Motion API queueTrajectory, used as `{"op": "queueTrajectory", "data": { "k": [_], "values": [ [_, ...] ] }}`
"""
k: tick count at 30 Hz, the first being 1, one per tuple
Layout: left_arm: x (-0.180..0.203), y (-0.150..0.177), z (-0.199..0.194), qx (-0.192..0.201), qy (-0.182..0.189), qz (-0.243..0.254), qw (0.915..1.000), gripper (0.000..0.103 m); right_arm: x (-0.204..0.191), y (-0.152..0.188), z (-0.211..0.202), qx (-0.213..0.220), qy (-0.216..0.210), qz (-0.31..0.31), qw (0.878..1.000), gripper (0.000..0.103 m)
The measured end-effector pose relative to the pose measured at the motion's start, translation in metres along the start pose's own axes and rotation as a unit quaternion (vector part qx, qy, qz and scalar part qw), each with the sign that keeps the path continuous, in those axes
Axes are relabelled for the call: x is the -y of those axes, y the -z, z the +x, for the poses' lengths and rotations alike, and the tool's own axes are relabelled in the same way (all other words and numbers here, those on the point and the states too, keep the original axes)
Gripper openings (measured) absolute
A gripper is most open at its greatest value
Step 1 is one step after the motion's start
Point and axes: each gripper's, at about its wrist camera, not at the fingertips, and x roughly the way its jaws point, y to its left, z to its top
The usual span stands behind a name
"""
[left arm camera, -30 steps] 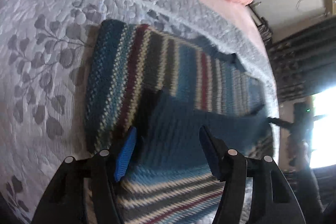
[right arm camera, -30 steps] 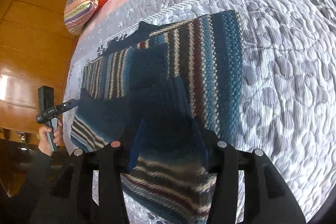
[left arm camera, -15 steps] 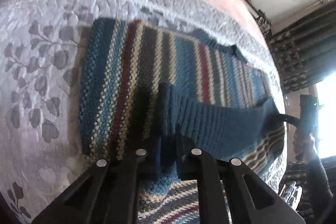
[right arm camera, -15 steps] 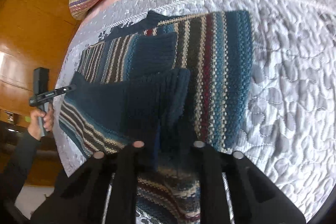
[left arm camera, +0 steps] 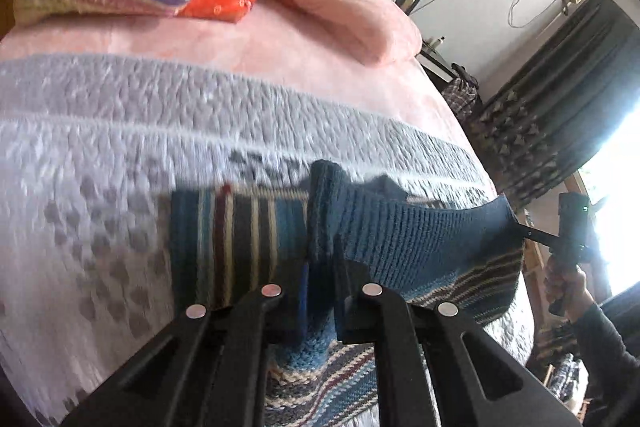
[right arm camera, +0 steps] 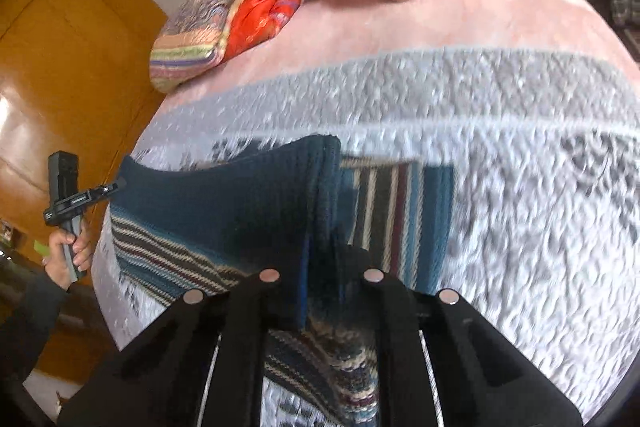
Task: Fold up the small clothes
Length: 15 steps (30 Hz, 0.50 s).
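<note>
Left wrist view: the left tool [left arm camera: 320,291] is clamped on the ribbed blue hem of the striped knitted sweater [left arm camera: 240,239], lifting it off the grey quilt [left arm camera: 100,163] on the bed. The right tool [left arm camera: 532,233] grips the hem's far corner.

Right wrist view: the right tool [right arm camera: 320,287] pinches the sweater [right arm camera: 248,203], near the quilt's [right arm camera: 520,155] near edge; the left tool [right arm camera: 108,191] holds the other corner.

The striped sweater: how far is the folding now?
Partly done. A dark blue ribbed part of the striped sweater already lies folded over the stripes. In hand: the left hand-held gripper and right hand-held gripper each pinch its ribbed blue edge, lifted above the grey quilt. Left: laying this fold down.
</note>
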Motion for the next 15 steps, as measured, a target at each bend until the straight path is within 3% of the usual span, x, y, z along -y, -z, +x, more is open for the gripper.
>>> {"op": "queueTrajectory", "data": {
  "k": [8, 15],
  "values": [
    [-0.009, -0.065, 0.042, -0.002, -0.038, -0.001, 0.9993, 0.009, 0.014, -0.058, 0.034, 0.016, 0.036, 0.019, 0.999, 0.009],
    [-0.028, -0.092, 0.101, -0.038, -0.08, -0.002, 0.9961, 0.009, 0.039, -0.078, 0.085, -0.005, 0.075, 0.025, 0.997, 0.009]
  ]
}}
